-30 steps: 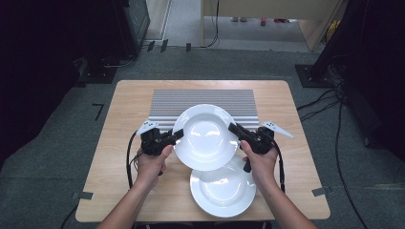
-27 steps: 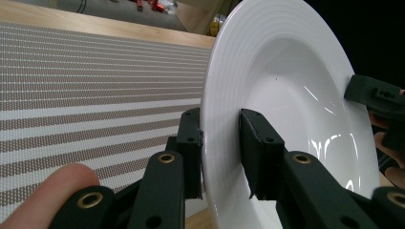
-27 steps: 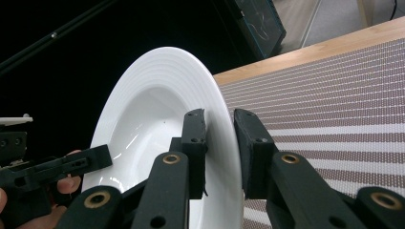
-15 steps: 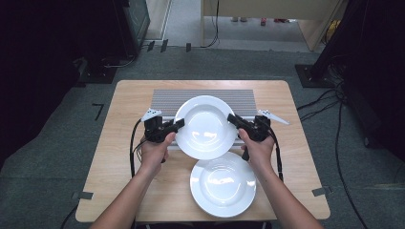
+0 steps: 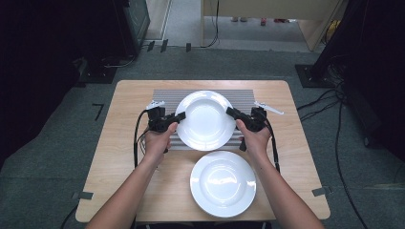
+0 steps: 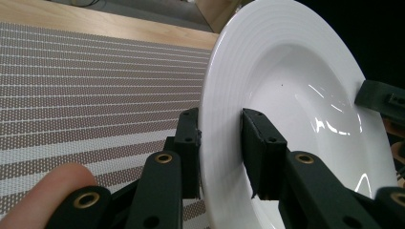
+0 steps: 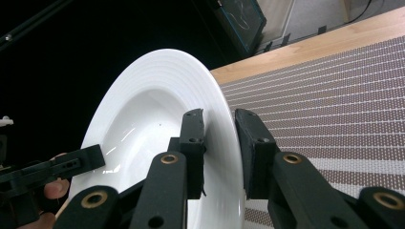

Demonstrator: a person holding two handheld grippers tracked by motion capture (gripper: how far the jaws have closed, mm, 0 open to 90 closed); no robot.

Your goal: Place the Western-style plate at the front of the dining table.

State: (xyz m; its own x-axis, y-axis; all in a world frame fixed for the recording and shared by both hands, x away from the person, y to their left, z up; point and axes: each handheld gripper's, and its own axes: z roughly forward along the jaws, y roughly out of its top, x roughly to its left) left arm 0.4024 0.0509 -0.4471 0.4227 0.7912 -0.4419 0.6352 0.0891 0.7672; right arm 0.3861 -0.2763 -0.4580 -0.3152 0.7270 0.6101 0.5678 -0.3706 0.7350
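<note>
In the high view, we have carried the deep plate (image 5: 206,119) up the frame since a second ago, off the second plate (image 5: 223,183) at lower centre and over the striped mat (image 5: 165,93), its bowl facing up and its round face roughly level. The left tool (image 5: 180,116) and right tool (image 5: 230,112) clench opposite rim edges above the surface (image 5: 124,143). In the left gripper view, our left tool (image 6: 220,138) grasps the rim, which runs up the frame on edge; in the right gripper view, our right tool (image 7: 218,138) grips the opposite rim likewise.
</note>
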